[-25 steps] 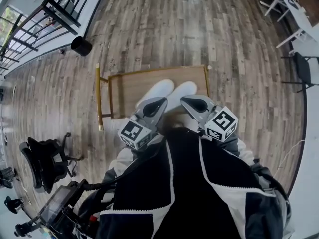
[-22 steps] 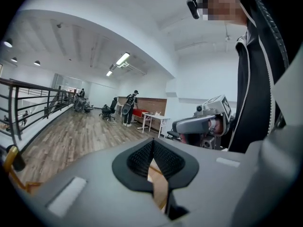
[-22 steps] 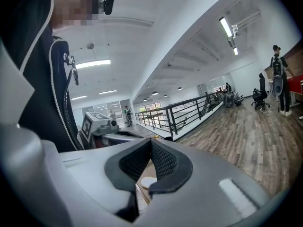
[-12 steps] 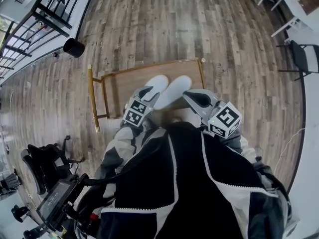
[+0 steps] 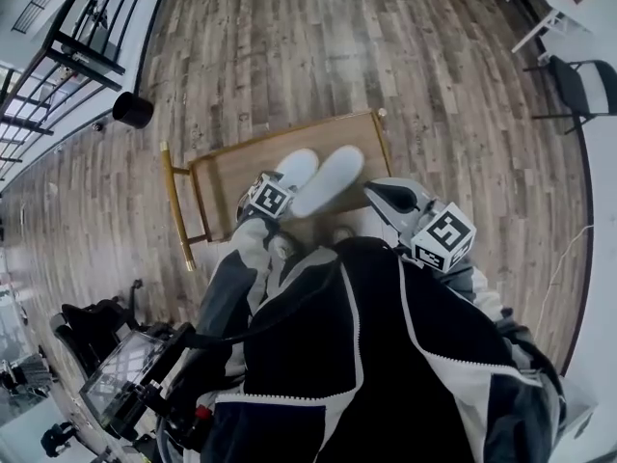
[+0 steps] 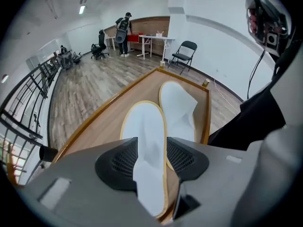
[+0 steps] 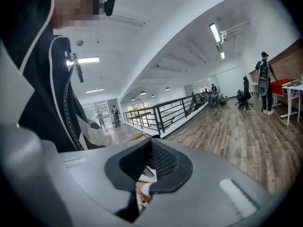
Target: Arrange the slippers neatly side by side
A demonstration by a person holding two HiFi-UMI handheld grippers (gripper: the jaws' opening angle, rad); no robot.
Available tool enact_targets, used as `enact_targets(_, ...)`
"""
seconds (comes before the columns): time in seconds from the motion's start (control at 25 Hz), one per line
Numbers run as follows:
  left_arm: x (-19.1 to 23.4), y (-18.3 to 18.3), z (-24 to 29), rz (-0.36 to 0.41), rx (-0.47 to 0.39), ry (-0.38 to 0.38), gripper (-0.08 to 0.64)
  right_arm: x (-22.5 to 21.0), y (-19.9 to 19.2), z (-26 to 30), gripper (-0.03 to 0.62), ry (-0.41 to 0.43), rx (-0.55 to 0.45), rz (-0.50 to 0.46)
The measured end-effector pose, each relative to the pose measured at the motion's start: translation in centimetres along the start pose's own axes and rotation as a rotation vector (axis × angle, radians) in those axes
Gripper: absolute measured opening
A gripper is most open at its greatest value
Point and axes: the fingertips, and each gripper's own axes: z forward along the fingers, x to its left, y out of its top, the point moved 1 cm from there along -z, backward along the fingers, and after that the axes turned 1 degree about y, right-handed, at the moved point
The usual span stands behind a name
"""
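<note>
Heels of both slippers are lost to me in the head view. My left sleeve [image 5: 236,268] and the left tool [image 5: 273,198] cover the heel of the left-hand slipper [image 5: 297,167]. My jacket [image 5: 386,355] swallows the near edge of the bench [image 5: 227,172], so I can't see how the slippers end on my side.

The left gripper view fills that in. The left-hand slipper [image 6: 144,126] and the right-hand slipper [image 6: 179,103] lie side by side on the bench [image 6: 90,131], toes pointing away from me and inner edges just beside each other. The right-hand one has a rumpled upper.

The left tool [image 6: 151,157] stands wide, its jaws having just been opening, and the left-hand slipper's heel shows in the gap between them. I can't tell whether a pad touches it.

The right tool [image 5: 386,196] hangs off to the right of the slippers. In its own view its jaws [image 7: 150,167] are together on nothing. Only a sliver of pale and wood colour shows below them, too little to name.

Around the bench there is plank floor [image 5: 386,56], a black bin [image 5: 132,110] near a railing [image 5: 58,56], and a folding chair [image 5: 578,85] by the far wall. A person [image 6: 124,27] stands at the far tables.
</note>
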Motion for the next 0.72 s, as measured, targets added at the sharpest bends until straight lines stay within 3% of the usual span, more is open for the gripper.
enact_targets(0.36,0.7,-2.1,1.8,-0.029,0.051,-0.023,0.198,0.2,-0.9,-0.8,0.006,-0.044,0.015,0.017)
enact_targets(0.44,0.7,-2.2,1.9,-0.027,0.054,-0.021,0.157,0.3,-1.2,-0.8,0.006,-0.046,0.02,0.019)
enact_targets(0.48,0.7,-2.1,1.9,-0.024,0.054,-0.015,0.05,0.4,-1.3,-0.8,0.006,-0.046,0.02,0.02)
enact_targets(0.72,0.7,-1.7,1.4,-0.033,0.045,-0.002,0.034,0.5,-1.3,-0.8,0.006,-0.04,0.017,0.024)
